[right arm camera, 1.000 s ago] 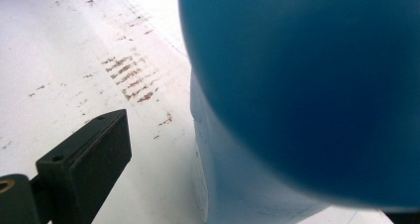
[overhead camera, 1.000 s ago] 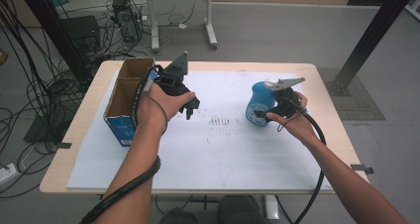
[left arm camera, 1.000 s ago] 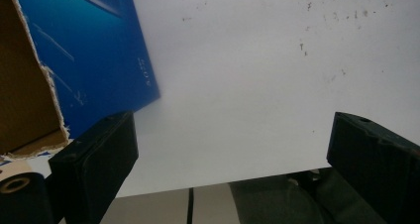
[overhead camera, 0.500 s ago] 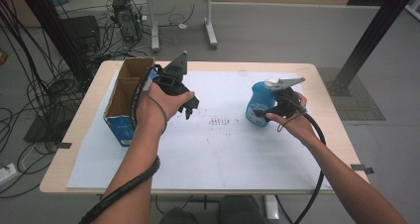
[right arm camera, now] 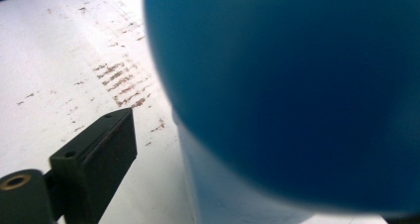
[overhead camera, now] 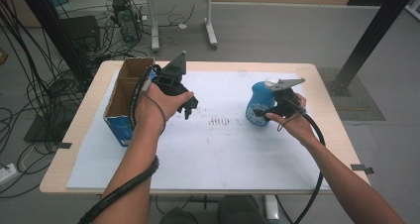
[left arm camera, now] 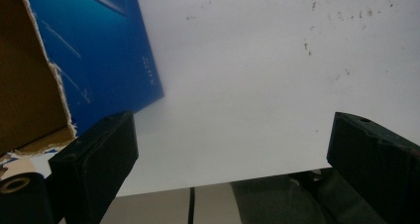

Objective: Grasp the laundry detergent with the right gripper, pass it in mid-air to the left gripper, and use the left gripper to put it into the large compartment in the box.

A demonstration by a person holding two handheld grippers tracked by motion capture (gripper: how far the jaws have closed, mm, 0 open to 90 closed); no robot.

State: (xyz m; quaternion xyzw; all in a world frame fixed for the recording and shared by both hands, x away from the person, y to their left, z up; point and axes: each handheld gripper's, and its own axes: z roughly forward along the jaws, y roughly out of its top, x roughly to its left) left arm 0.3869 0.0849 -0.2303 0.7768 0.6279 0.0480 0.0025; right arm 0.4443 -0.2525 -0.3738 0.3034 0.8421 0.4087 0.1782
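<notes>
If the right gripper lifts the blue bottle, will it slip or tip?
The blue bottle looks smooth and rounded, so it may slip in the right gripper. It stands upright and fairly tall, so a push near the top could tip it.

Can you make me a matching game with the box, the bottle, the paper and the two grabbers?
Things:
1 cardboard box
2 blue bottle
3 white paper
4 left gripper

Descriptions:
A open, holding nothing
B covers the table, with small dark marks
C right gripper is at it
D stands at the paper's left edge

Pairs: 1-D, 2-C, 3-B, 4-A
</notes>
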